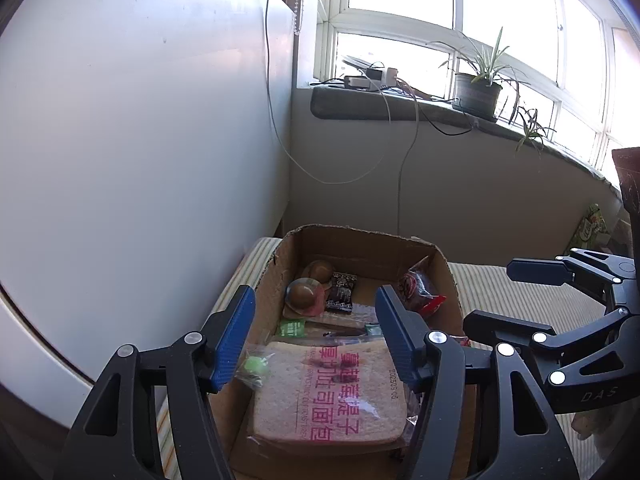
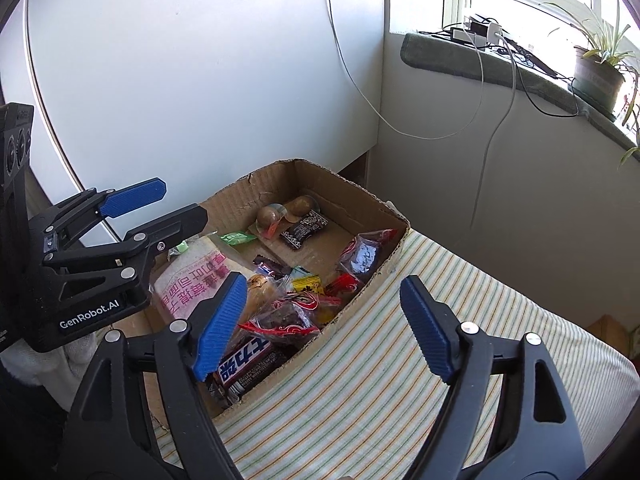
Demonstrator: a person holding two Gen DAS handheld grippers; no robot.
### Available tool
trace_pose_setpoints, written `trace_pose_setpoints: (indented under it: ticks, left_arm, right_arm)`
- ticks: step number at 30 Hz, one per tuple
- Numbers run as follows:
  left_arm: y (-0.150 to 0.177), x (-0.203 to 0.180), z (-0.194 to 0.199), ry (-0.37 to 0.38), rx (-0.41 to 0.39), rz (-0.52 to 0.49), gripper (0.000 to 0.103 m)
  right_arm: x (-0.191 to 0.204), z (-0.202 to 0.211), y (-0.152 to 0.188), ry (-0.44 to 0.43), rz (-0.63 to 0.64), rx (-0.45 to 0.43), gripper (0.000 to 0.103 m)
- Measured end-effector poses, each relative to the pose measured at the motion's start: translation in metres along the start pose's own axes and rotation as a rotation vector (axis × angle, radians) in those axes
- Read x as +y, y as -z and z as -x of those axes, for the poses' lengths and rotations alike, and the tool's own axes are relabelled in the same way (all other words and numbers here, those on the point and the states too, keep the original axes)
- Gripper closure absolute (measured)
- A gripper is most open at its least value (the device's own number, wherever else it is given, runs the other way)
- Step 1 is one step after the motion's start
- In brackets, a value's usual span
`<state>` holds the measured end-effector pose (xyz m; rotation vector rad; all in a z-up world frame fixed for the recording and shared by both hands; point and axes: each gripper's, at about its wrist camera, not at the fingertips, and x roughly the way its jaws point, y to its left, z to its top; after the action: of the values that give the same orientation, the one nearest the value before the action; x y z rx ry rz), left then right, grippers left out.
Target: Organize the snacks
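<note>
striped cloth [image 2: 380, 380], snack-filled cardboard box [image 2: 372, 200]

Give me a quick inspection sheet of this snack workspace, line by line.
Surface: striped cloth under the cardboard box.
Job's things: bread packet, chocolate bar, red packets, small sweets, all in the box.
Clutter: nothing seen.
Grippers: left gripper open over the bread; right gripper open at the box's edge; both empty.
Cables: white cable hanging from the windowsill.
Surroundings: potted plant, window, white wall.
</note>
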<state>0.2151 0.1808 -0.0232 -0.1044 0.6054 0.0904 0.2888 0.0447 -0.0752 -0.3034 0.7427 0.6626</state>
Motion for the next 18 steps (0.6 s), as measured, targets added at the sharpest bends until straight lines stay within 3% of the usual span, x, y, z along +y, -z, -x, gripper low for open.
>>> trace_pose_setpoints:
  ticks: [8, 13, 18]
  left_arm:
    - [0.000, -0.004, 0.020, -0.006, -0.027, 0.003, 0.032]
    - [0.003, -0.013, 0.040, -0.007, -0.062, -0.012, 0.028]
    - [0.012, -0.023, 0.056, 0.004, -0.085, -0.021, 0.022]
  right_arm:
    - [-0.004, 0.023, 0.011, 0.024, -0.033, -0.038, 0.017]
    - [-0.004, 0.050, 0.022, 0.054, -0.042, -0.097, 0.008]
    - [0.002, 0.070, 0.031, 0.085, -0.026, -0.128, 0.007]
